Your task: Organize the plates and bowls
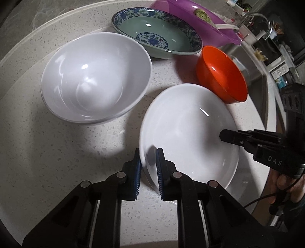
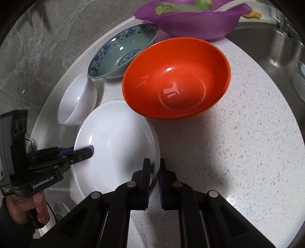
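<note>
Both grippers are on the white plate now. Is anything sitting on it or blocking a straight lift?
Nothing lies on the white plate. The left gripper and right gripper pinch opposite rims. The orange bowl stands close behind its far edge; whether they touch is unclear.

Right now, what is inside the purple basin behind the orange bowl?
In the purple basin, a pale green vegetable with a cut stem end lies across the top, beside a round green item. The basin's wall hides its bottom and anything lower.
</note>
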A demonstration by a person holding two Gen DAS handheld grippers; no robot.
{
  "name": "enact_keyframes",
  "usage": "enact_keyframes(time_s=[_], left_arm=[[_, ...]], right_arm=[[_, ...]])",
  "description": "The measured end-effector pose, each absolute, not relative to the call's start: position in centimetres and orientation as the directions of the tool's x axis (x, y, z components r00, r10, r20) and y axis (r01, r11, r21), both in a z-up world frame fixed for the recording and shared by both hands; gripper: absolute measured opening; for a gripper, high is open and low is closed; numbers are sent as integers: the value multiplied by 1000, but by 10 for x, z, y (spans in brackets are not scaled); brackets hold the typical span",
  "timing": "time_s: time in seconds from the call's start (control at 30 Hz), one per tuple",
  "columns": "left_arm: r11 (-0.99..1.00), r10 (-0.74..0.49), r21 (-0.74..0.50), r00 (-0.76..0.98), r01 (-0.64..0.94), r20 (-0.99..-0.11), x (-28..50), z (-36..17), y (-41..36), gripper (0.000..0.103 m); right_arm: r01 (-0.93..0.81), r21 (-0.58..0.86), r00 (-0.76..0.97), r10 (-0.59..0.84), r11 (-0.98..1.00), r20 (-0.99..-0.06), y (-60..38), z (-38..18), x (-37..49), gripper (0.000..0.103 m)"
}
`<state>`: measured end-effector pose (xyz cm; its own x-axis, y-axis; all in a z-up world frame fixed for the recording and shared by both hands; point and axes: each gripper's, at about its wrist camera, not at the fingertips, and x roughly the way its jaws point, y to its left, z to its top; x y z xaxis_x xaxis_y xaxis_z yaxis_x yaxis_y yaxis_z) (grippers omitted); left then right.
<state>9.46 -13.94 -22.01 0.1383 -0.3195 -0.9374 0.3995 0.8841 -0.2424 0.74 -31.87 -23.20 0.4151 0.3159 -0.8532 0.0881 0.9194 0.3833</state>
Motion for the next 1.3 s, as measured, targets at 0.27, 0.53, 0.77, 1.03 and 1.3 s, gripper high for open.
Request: enact_keyframes(time_s=[0.27, 0.53, 0.77, 1.03, 1.3], left_arm=[[895, -295, -218, 150, 389, -944, 92, -217, -145, 12], [894, -304, -221, 164, 391, -939, 90, -204, -144, 12], [890, -311, -217, 185, 402, -932, 82, -179, -141, 12], [894, -329, -229, 217, 385, -919, 53, -142, -122, 12], [916, -324, -233, 263, 326, -909, -2, -114, -73, 12]], right_arm=[[90, 342, 392, 282, 935, -876, -303, -233, 8, 10], [100, 353, 399, 288, 930, -871, -303, -226, 3, 10], [89, 364, 413, 298, 927, -860, -303, -206, -1, 10], [45, 370, 436, 316, 928, -843, -295, -174, -20, 10], [-49, 374, 419, 358, 926, -834, -249, -153, -51, 10]])
